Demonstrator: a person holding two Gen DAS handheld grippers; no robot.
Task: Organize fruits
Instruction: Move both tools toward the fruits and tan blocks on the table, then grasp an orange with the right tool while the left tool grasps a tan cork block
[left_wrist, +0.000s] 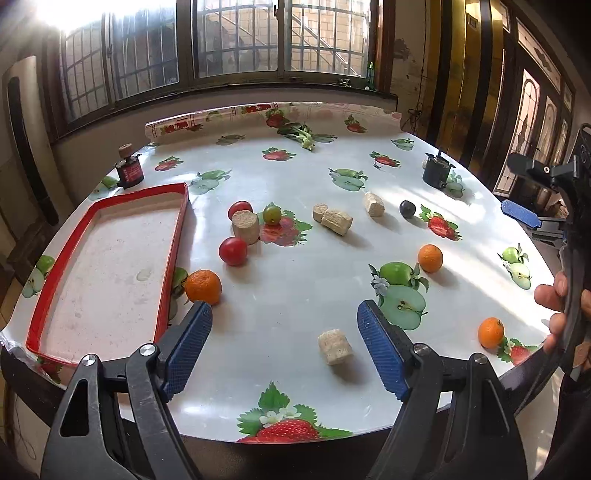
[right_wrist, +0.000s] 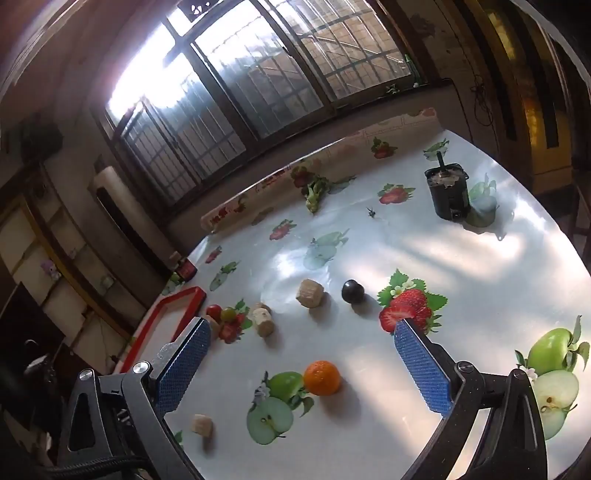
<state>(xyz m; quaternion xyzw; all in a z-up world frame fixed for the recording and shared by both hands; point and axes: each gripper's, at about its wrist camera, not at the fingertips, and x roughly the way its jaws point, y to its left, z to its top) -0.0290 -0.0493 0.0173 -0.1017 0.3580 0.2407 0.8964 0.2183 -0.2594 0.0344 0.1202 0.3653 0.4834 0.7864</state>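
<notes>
A red-rimmed tray (left_wrist: 168, 258) lies on the left of the table, nothing in it. Three oranges show in the left wrist view: one (left_wrist: 203, 287) beside the tray, one (left_wrist: 430, 258) mid right, one (left_wrist: 491, 332) near the front right edge. Two red tomatoes (left_wrist: 233, 251) (left_wrist: 240, 209), a green grape (left_wrist: 272, 214) and a dark plum (left_wrist: 407, 209) lie further back. My left gripper (left_wrist: 284, 314) is open and empty above the front of the table. My right gripper (right_wrist: 301, 325) is open and empty, above an orange (right_wrist: 321, 377) and short of the plum (right_wrist: 352, 291).
Several beige cork-like cylinders (left_wrist: 334, 347) (left_wrist: 245, 226) (left_wrist: 336, 220) lie among the fruit. A black motor (left_wrist: 437, 170) stands back right, a red one (left_wrist: 130, 170) back left. Green leafy sprigs (left_wrist: 303, 134) lie at the back. The tablecloth has printed fruit.
</notes>
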